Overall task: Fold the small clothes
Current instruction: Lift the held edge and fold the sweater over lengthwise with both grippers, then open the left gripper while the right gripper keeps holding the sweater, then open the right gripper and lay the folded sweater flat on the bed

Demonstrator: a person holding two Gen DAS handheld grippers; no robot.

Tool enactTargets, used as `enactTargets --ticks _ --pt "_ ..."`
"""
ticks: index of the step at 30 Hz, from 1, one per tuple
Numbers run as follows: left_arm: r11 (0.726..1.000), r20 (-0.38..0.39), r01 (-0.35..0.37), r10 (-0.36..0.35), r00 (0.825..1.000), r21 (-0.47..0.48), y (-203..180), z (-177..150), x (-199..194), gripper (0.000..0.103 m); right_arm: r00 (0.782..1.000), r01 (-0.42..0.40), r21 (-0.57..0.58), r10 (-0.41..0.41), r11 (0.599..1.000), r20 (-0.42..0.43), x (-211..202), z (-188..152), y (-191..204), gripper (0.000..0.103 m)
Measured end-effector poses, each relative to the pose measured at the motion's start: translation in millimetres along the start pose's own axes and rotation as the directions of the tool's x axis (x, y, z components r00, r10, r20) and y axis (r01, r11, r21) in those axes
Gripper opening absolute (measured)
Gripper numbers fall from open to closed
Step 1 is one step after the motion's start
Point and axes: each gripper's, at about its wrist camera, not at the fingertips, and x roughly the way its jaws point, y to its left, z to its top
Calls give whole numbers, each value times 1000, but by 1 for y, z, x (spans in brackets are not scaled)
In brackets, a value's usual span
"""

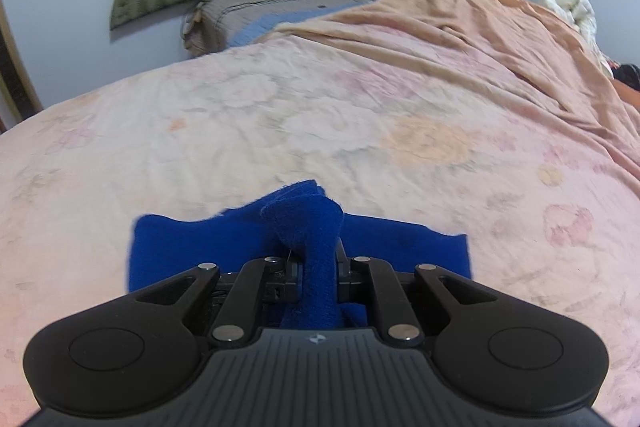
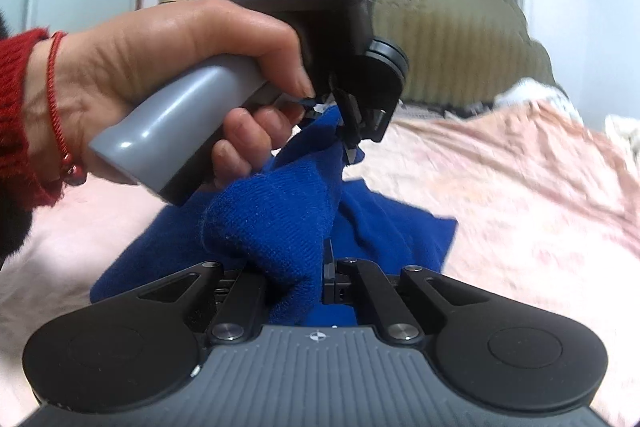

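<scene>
Your right claw (image 2: pixel 292 267) is clamped on a bunched fold of the soft blue knitted cloth (image 2: pixel 276 211). Just ahead of it, your left claw (image 2: pixel 352 135) pinches the same cloth too. The rest hangs down onto the pink flowery bedsheet (image 2: pixel 520 187) below. Lift both evenly, pull gently apart so it hangs flat.

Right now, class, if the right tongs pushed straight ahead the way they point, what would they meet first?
Probably the left tongs, directly ahead and clamped on the same blue knit garment the right tongs hold; the depth between them is unclear.
</scene>
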Motion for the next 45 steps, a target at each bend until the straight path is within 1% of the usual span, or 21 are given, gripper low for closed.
enactTargets --ticks 6,9,10,12,13,14,15,16,17,21,24,25,26,28,31,32,34,36,39,42,45 --pt "999 -22 11 -10 1000 35 -24 -3 20 12 998 -15 156 24 988 -57 9 -12 -32 4" --pt "998 -30 15 -14 999 53 -30 -6 26 14 994 -32 226 54 974 -90 14 -17 -44 7" --pt "998 -30 24 -22 999 51 -30 -7 27 18 993 -34 250 61 968 -101 16 -19 -48 15" --pt "998 -30 60 -59 998 34 -27 -6 28 27 989 -41 296 81 954 -122 19 -21 -56 22" --pt "996 -28 82 -81 996 20 -25 -5 27 36 988 -46 315 91 948 -128 20 -23 -59 24" --pt "995 -28 100 -100 995 5 -23 -4 27 51 986 -51 331 100 942 -133 20 -24 -63 27" --pt "994 -22 105 -105 994 -5 -21 -3 25 60 985 -55 342 107 938 -135 20 -25 -64 28" --pt "995 -9 101 -101 995 -9 -21 -2 23 73 984 -59 349 114 935 -137 20 -25 -66 29" --pt "996 17 89 -89 996 -7 -19 -2 18 78 983 -64 356 121 932 -138 20 -26 -68 31" --pt "999 96 41 -44 994 31 -12 4 -2 78 976 -98 420 170 902 -137 18 -28 -79 37" --pt "999 137 2 -7 991 41 -1 7 -16 79 968 -127 500 216 857 -125 16 -31 -92 40" --pt "999 150 -10 4 989 41 3 6 -19 82 966 -135 529 230 838 -118 16 -32 -97 41" --pt "999 163 -26 19 986 38 9 4 -23 85 964 -142 552 242 822 -112 16 -33 -100 41" --pt "999 180 -46 43 983 17 21 0 -29 85 961 -143 587 255 797 -111 16 -36 -107 41" --pt "999 183 -35 39 982 -28 39 -1 -36 85 962 -119 637 247 762 -116 16 -41 -116 41" --pt "998 187 -29 38 982 -48 45 -1 -38 85 965 -106 644 235 757 -118 14 -40 -118 43" --pt "996 190 -29 44 981 -79 56 -2 -42 85 973 -70 632 192 772 -127 10 -35 -118 51" --pt "996 178 -55 68 982 -76 61 -7 -42 85 985 -50 602 139 797 -102 3 -29 -123 52" --pt "992 162 -126 129 978 -29 62 -23 -40 85 994 -24 520 74 854 -76 6 -6 -124 52" --pt "987 136 -159 158 978 -1 63 -40 -34 85 994 -46 427 83 903 -69 26 15 -119 52" --pt "987 88 -158 159 983 -12 67 -51 -24 85 986 -63 360 113 931 -120 58 26 -109 54"
